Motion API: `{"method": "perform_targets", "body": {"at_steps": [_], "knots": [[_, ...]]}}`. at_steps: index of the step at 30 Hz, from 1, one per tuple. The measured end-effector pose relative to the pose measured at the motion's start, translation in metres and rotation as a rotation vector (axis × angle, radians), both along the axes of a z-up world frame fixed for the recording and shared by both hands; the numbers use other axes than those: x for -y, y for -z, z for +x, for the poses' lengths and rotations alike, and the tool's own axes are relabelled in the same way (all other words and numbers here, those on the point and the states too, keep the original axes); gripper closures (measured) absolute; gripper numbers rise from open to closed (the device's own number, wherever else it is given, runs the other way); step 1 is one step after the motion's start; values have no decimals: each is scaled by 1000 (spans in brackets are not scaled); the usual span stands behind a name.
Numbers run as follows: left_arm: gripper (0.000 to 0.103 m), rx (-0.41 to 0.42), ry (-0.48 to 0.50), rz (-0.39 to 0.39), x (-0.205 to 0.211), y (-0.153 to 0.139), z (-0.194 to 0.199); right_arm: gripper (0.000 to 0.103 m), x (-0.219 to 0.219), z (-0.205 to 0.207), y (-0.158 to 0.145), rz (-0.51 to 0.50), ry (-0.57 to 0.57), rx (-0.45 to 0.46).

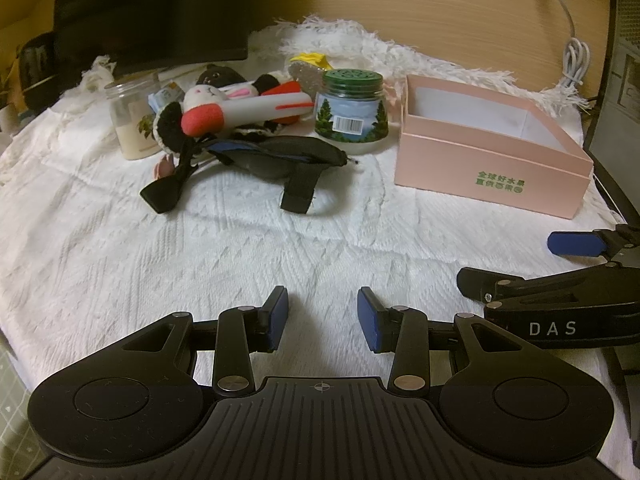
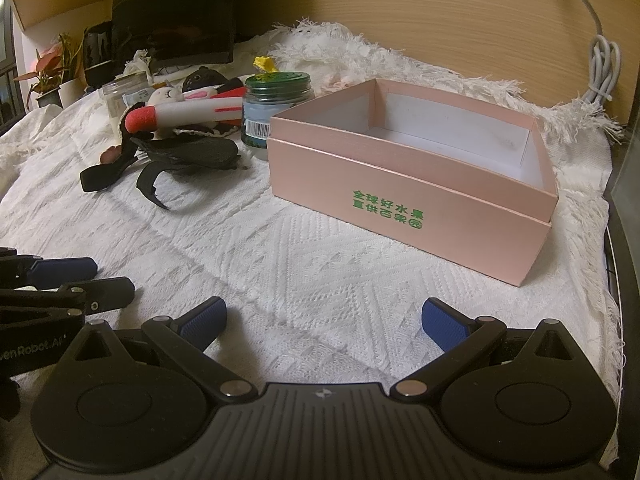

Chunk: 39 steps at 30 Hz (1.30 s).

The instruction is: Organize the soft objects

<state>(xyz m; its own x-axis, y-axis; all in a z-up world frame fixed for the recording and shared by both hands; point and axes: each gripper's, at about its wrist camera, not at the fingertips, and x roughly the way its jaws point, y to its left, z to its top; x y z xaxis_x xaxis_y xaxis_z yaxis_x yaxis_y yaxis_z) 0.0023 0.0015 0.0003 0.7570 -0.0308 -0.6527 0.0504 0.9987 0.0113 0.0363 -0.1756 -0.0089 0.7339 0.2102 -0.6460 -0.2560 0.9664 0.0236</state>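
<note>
- Box (image 2: 412, 204): pink, lidless, standing on the white cloth (image 1: 200, 264) at the right side; its white interior shows nothing inside, so by this evidence no item has been sorted into it yet.
- Pile of soft items, well apart from the box, to its left: bunny plush (image 1: 208, 94), black plush (image 1: 218, 76) behind it, a white roll with red ends (image 1: 248, 110) lying across the top, and a black strap pouch (image 1: 276, 156) at the front with straps trailing toward the camera.
- Hard items in or beside the pile: green-lidded jar (image 1: 352, 114) between pile and box, and a cream jar (image 1: 134, 120) at the left edge; these probably stay where they are.
- Left hand-held gripper (image 1: 322, 314): fingers apart, holding nothing, low over bare cloth short of the pile.
- Right hand-held gripper (image 2: 324, 320): fingers wide apart, holding nothing, in front of the box's near wall.
- Progress, judged: at the start; every soft item remains to be picked and placed, presumably into the box.
</note>
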Motion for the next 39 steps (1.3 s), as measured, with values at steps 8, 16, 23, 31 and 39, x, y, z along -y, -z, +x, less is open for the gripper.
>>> {"method": "perform_targets", "body": {"at_steps": [8, 16, 23, 31, 39], "knots": [[60, 0, -1, 0, 0, 0, 0, 0, 0, 0, 1, 4, 2, 0], [60, -1, 1, 0, 0, 0, -1, 0, 0, 0, 0, 4, 2, 0], [60, -1, 1, -1, -1, 0, -1, 0, 0, 0, 1, 4, 2, 0], [60, -42, 11, -27, -5, -5, 5, 0, 6, -1, -2, 31, -5, -29], [71, -214, 124, -170, -46, -21, 39, 0, -1, 3, -10, -40, 12, -157]]}}
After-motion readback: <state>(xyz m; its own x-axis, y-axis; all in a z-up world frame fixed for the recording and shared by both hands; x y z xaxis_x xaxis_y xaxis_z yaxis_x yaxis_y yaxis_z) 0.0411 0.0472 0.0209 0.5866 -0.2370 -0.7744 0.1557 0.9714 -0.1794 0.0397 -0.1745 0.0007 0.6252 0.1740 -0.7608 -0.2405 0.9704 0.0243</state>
